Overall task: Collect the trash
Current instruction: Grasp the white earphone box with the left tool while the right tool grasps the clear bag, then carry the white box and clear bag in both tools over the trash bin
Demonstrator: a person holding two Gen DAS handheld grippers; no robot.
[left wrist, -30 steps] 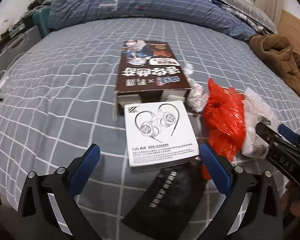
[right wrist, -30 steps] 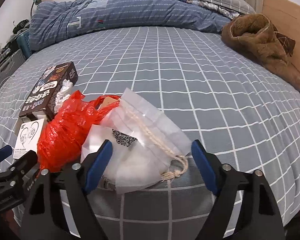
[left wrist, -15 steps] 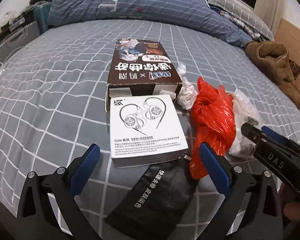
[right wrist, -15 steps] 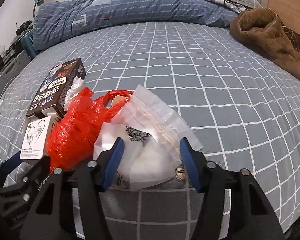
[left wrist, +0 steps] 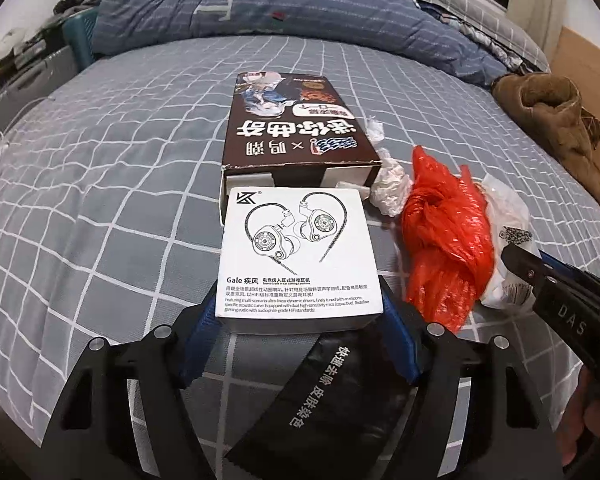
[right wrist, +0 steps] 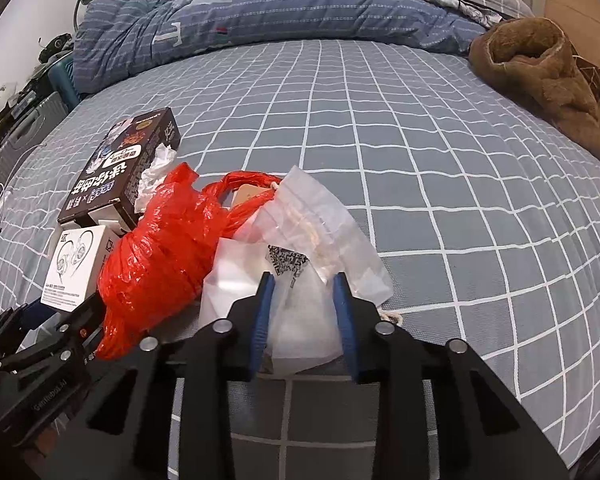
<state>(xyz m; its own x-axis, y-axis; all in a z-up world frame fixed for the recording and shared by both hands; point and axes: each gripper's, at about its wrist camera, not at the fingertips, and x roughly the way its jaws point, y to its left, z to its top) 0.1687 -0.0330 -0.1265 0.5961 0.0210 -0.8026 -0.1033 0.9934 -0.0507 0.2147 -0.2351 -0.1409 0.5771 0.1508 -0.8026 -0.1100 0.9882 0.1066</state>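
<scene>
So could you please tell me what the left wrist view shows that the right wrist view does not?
Only the left wrist view shows the black pouch under the closing left gripper, which straddles the white earphone box.

Only the right shows the clear bags between the closing right gripper.

Both show the red bag and brown box.

Bed trash, colours noted.
Grey bedsheet [left wrist: 120, 184] with white grid; white earphone box [left wrist: 298, 256], line drawing; dark brown box [left wrist: 296, 128]; red plastic bag [right wrist: 164, 256]; translucent white bag [right wrist: 304, 248]; striped blue duvet [right wrist: 260, 12].
</scene>
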